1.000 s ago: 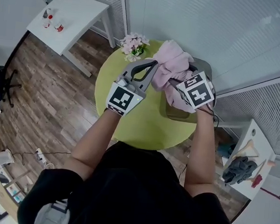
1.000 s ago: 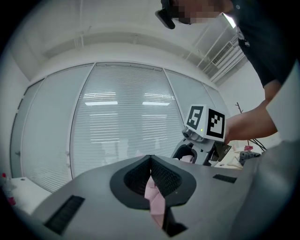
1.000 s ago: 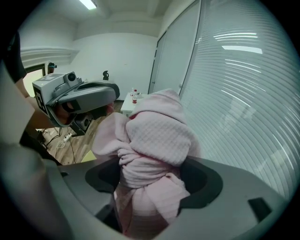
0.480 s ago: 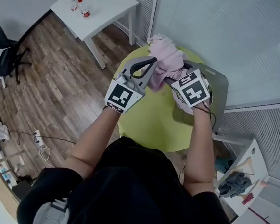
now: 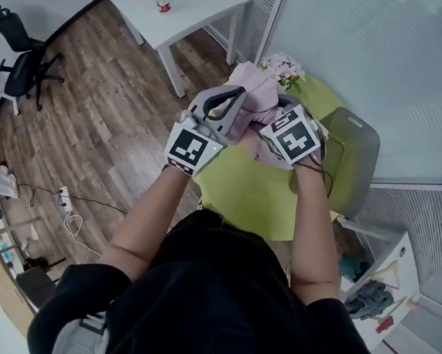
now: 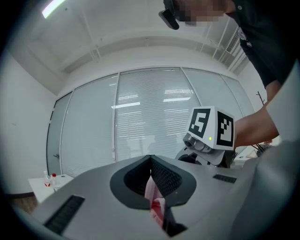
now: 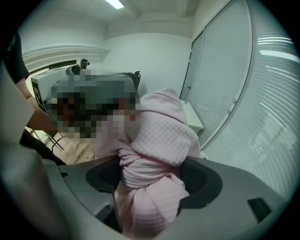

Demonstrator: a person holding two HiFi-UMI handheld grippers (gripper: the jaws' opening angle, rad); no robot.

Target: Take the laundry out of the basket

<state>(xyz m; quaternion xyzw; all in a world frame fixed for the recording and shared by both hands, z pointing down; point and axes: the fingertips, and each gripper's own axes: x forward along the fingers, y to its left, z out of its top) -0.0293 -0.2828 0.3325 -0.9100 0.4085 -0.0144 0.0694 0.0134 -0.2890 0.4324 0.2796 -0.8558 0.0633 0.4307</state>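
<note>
A pink waffle-knit cloth (image 5: 253,99) hangs bunched between both grippers, above the far side of the round green table (image 5: 254,199). My left gripper (image 5: 230,97) is shut on a thin edge of the cloth (image 6: 153,199). My right gripper (image 5: 271,124) is shut on a thick gathered wad of the pink cloth (image 7: 152,154), which fills the gap between its jaws. The right gripper's marker cube (image 6: 212,127) shows close by in the left gripper view. The grey-green basket (image 5: 353,155) stands at the table's right edge, to the right of both grippers.
A bunch of pink flowers (image 5: 283,64) stands at the table's far edge behind the cloth. A white side table (image 5: 192,6) with small bottles is at the upper left, an office chair (image 5: 21,58) at far left. Window blinds run behind the table.
Both grippers have carried the pink cloth to the left, from above the basket to above the table's far side. The basket now lies well to their right.
</note>
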